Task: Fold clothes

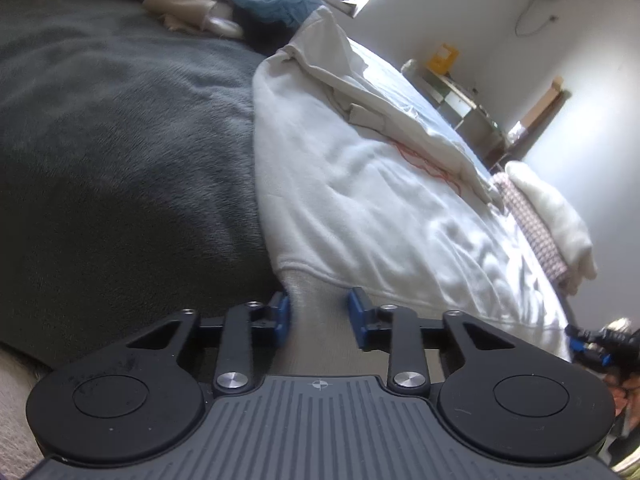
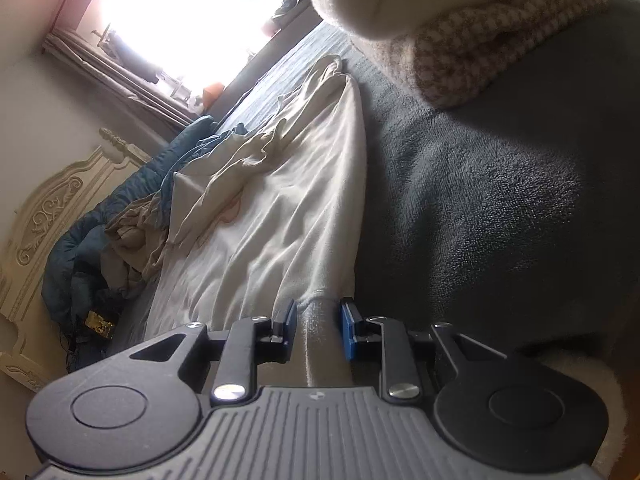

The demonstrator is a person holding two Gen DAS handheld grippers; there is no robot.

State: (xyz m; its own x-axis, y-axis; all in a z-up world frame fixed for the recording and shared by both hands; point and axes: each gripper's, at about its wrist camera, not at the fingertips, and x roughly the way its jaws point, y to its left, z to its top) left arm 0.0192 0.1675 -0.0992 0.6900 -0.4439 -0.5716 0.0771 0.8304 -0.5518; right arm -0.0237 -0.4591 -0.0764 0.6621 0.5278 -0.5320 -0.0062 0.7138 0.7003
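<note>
Left wrist, both tongs (image 1: 318, 316) (image 2: 318, 328) pinching sweatshirt (image 1: 360, 184) hem, grey blanket (image 1: 120, 140) alongside

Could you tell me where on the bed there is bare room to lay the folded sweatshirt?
The dark grey fleece blanket lies bare on one side of the white cotton sweatshirt. On the other side, another bare stretch runs up to the folded cream and checked knitwear stack. It is crowded near the carved cream headboard, where teal and beige clothes are heaped.
</note>
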